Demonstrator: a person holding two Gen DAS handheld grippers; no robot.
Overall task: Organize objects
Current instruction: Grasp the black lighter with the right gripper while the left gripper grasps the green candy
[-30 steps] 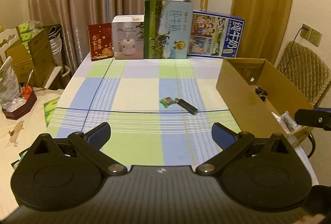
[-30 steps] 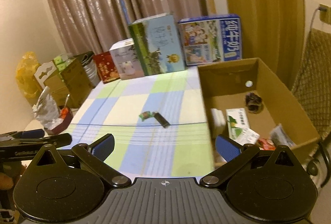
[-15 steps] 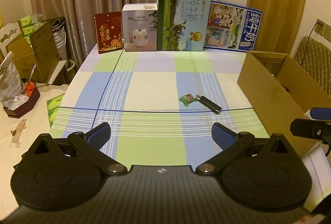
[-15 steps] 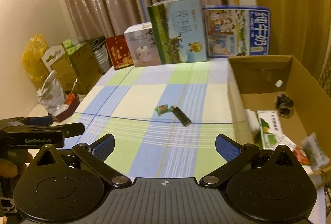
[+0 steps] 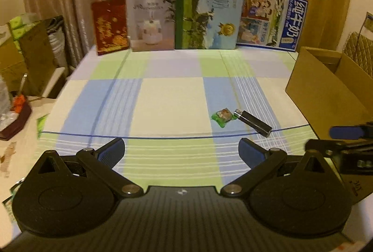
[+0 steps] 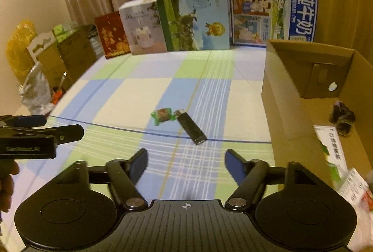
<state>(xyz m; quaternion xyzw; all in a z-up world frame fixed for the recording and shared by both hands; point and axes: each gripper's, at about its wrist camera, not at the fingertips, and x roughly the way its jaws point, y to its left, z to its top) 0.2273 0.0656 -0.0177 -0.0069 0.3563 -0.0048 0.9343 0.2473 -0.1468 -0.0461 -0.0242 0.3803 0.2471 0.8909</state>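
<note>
The slim black lighter (image 6: 190, 127) is found dead ahead of the right gripper (image 6: 186, 165), fingers spread, long axis angled toward the open cardboard box (image 6: 286, 98), green candy wrapper (image 6: 163, 115) touching its far end.

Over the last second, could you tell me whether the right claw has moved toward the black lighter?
Yes. The right claw has advanced toward the black lighter and candy, which loom nearer against the cardboard box.

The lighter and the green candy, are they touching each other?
Cannot tell. In both wrist views the lighter's metal tip sits right against the candy wrapper; no clear gap or contact.
</note>
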